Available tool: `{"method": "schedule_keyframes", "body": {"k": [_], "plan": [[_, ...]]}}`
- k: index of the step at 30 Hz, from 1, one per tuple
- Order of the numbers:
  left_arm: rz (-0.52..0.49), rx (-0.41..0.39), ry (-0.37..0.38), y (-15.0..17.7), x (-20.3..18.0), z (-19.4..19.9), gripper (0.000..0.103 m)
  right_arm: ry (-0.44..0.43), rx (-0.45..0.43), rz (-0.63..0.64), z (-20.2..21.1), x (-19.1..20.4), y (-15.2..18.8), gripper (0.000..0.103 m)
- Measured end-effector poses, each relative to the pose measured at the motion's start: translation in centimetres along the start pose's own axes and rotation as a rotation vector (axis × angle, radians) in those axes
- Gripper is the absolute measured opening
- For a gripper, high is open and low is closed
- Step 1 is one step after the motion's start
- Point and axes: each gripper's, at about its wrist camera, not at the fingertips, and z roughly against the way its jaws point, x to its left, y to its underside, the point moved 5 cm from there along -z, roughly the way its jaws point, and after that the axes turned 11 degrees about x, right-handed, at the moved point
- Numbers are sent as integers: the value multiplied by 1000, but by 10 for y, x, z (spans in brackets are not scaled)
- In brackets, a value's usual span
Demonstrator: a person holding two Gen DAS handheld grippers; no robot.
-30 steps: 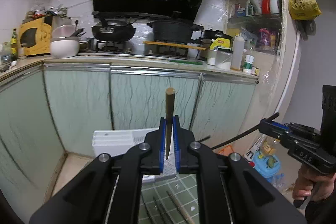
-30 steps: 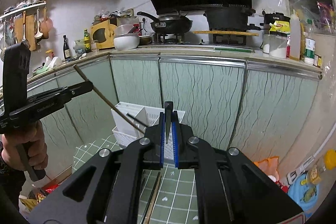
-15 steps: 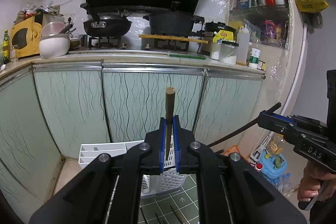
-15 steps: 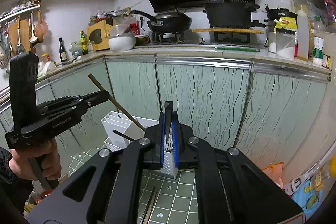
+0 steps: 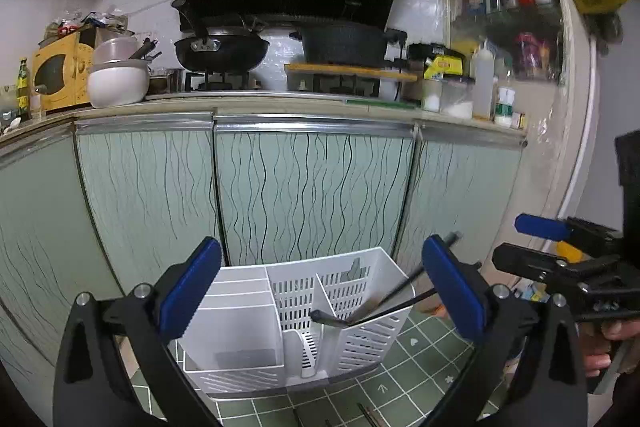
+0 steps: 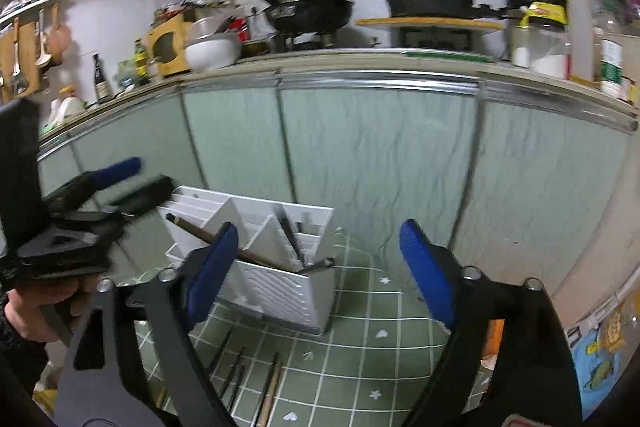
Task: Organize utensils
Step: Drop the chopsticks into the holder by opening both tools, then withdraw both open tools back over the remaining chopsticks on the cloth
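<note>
A white plastic utensil holder (image 5: 304,311) with several compartments stands on the green tiled mat; it also shows in the right wrist view (image 6: 280,267). Two dark chopsticks (image 5: 384,303) lean in its right perforated compartment, and a brown chopstick (image 6: 224,239) leans across it. My left gripper (image 5: 320,291) is open and empty just above the holder. My right gripper (image 6: 316,271) is open and empty, above and in front of the holder. More chopsticks (image 6: 256,379) lie loose on the mat below the right gripper.
Green cabinet doors (image 5: 312,195) stand right behind the holder. The counter above carries a wok (image 5: 220,51), a pot (image 5: 344,43), a white bowl (image 5: 116,83) and jars. Toys and clutter lie on the floor at the right (image 6: 600,355).
Both grippers held a chopstick earlier and are now open and empty. The chopsticks now rest in the holder. Both grippers have tilted down toward the holder.
</note>
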Motion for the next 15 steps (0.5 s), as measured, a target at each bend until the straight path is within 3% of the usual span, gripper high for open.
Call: {"method": "schedule_keyframes", "body": {"k": [1,2,8,15], "plan": [[13,13,3,2,3,2,99,13,-4,-8,3,-2,2,92],[22,20,-8,4,6,3,99,20,-12,-9,6,-4,4,95],[16,40,-56,16,11,22,99,66,-15,37,21,6,13,95],[19,43,-82,31,7,49,99,59,-19,60,41,20,29,95]]}}
